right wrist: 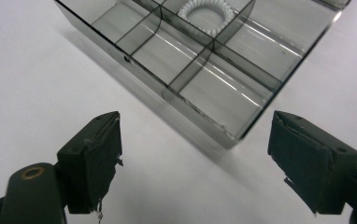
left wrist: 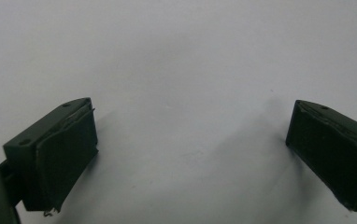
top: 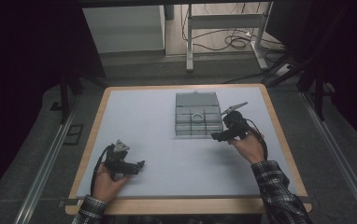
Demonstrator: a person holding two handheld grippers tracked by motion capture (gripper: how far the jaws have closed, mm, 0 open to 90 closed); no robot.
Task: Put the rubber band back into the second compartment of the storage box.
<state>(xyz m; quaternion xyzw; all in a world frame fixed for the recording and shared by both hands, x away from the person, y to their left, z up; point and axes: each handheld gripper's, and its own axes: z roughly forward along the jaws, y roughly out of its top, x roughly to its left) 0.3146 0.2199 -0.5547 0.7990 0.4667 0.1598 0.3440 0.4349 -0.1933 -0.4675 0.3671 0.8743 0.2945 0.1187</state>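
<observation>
While resting near the tabletop's (top: 134, 112) front-left, left gripper (left wrist: 190, 154) spreading jaws over bare surface; right gripper (right wrist: 195, 158) gaping just short of compartment box (right wrist: 204, 60) corner, white ring (right wrist: 207, 14) inside.

The tabletop (top: 167, 154), pale and matte with a light wooden rim, is carrying one thing: a clear box (top: 197, 115) sitting toward one o'clock from its middle, well in from the far edge. The box is lying flat with its lid (top: 196, 99) folded back at twelve o'clock and its dividers splitting it into compartments. A white ring (top: 198, 115) is resting in the middle compartment. In the right gripper view, the box's near corner (right wrist: 228, 140) is pointing toward six o'clock, casting a soft shadow.
</observation>
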